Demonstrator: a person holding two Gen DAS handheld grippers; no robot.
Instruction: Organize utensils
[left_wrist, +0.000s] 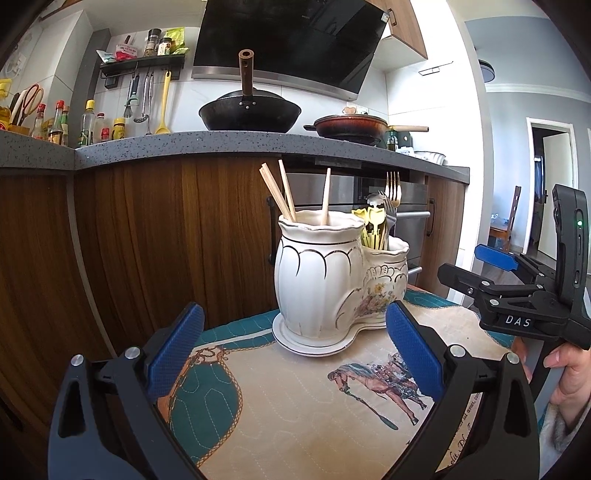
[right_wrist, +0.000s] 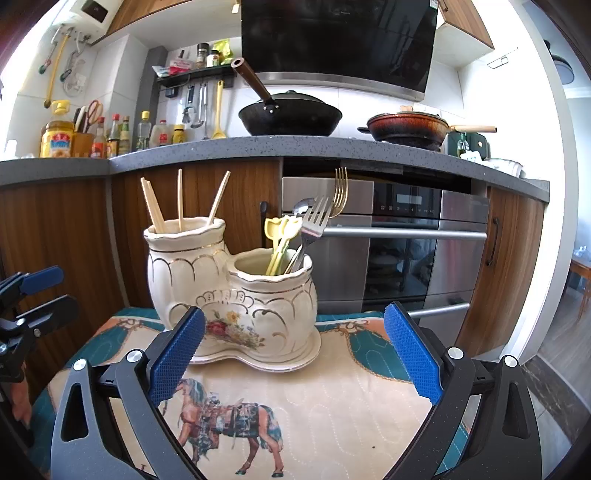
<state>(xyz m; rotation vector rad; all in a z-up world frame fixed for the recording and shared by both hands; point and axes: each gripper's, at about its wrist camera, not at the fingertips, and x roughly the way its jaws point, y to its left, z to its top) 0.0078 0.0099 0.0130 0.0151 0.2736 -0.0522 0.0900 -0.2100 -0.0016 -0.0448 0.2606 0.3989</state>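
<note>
Above the near edge of the horse-printed quilted mat (right_wrist: 332, 406), your left gripper (left_wrist: 295, 354) and right gripper (right_wrist: 295, 354) both hang released, jaws wide, grasping nothing. Beyond them, toward the mat's far edge, stands the cream twin-pot ceramic holder (right_wrist: 236, 295): pale wooden chopsticks (right_wrist: 155, 206) in its taller pot, steel and gold forks (right_wrist: 317, 218) with yellow plastic picks (right_wrist: 280, 236) in the lower. Sorting looks finished, or not begun; your next move would call for choosing one handle and closing squarely on it.
</note>
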